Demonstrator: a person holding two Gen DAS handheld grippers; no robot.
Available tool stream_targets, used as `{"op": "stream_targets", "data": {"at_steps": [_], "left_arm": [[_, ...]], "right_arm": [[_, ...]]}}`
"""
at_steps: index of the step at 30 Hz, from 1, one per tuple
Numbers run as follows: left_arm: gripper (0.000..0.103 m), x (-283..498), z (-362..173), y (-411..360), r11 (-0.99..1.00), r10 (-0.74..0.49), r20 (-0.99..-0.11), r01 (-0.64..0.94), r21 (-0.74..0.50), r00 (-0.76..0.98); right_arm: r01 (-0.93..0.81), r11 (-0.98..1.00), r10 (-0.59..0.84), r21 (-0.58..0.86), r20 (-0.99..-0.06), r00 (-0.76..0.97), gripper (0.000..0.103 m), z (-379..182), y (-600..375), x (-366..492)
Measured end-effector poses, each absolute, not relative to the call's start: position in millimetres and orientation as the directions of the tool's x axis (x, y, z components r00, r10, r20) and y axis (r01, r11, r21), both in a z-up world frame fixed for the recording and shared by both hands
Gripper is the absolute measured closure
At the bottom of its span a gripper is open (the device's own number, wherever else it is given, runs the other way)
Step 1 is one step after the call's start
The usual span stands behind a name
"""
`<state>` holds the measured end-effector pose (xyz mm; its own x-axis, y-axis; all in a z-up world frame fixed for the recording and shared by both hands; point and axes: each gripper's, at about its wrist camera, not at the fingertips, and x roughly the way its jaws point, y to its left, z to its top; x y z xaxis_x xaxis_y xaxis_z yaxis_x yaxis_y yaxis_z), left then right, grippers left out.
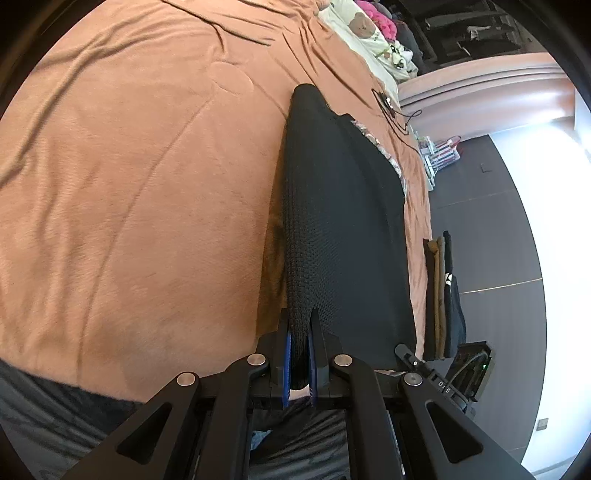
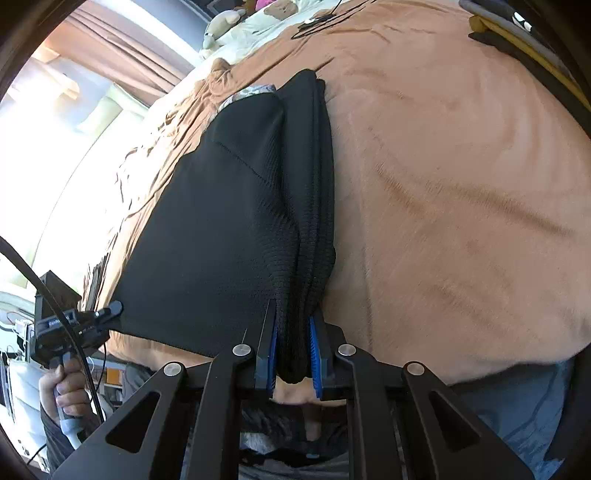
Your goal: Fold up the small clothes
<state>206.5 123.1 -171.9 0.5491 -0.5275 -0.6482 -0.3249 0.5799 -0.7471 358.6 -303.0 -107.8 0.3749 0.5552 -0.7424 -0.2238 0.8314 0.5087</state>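
The left gripper [image 1: 300,347] is clamped on the near edge of the black garment [image 1: 332,229] lying near the bed [image 1: 129,184] edge; the right gripper [image 2: 293,347] pinches a bunched fold. Light, limp mesh knit, likely to sag, so hold corners.

I am looking across a bed [image 1: 129,177] whose orange-brown blanket [image 2: 461,184] is spreading wide and creasing softly. Cream patterned bedding [image 1: 369,33] and a plush toy [image 2: 221,22] are lying at its far end. A dark plank floor [image 1: 491,229] is running alongside, catching strong daylight. Brownish curtains [image 2: 122,48] are hanging beside a bright window [image 2: 44,122], and dark shelving [image 1: 465,26] is standing in the far corner.
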Motion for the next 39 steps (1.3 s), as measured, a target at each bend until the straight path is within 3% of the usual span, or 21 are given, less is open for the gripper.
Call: {"op": "stream_targets", "data": {"at_steps": [16,17,18,20,21,39], "left_arm": [[0.093,178.8,-170.9,142.4,0.616,-0.501,-0.681,-0.333,-0.714,0.534],[0.084,182.4,-171.1,141.7,0.639,-0.482,-0.703,-0.339,-0.691,0.523],[0.075,184.4,-172.2,140.0,0.646,-0.474,-0.709,-0.341,-0.683,0.522],[0.068,188.3,-173.5,140.3,0.65,-0.472,-0.707,-0.334,-0.683,0.527],[0.068,191.9,-174.6,141.3,0.651,-0.471,-0.707,-0.333,-0.682,0.528],[0.068,281.0,-196.3,166.5,0.644,-0.477,-0.726,-0.365,-0.672,0.495]], "right_arm": [[-0.279,0.81,0.586,0.516,-0.735,0.341,0.089,-104.6,-283.3,344.2],[-0.27,0.815,0.579,0.513,-0.742,0.338,0.081,-106.9,-286.0,343.9],[-0.263,0.817,0.576,0.513,-0.744,0.337,0.064,-107.7,-283.3,345.9],[-0.255,0.814,0.581,0.523,-0.734,0.352,0.037,-106.9,-287.6,348.6],[-0.249,0.816,0.579,0.522,-0.73,0.363,0.035,-106.8,-287.1,349.9],[-0.243,0.772,0.634,0.588,-0.685,0.359,0.035,-126.6,-282.9,420.8]]}}
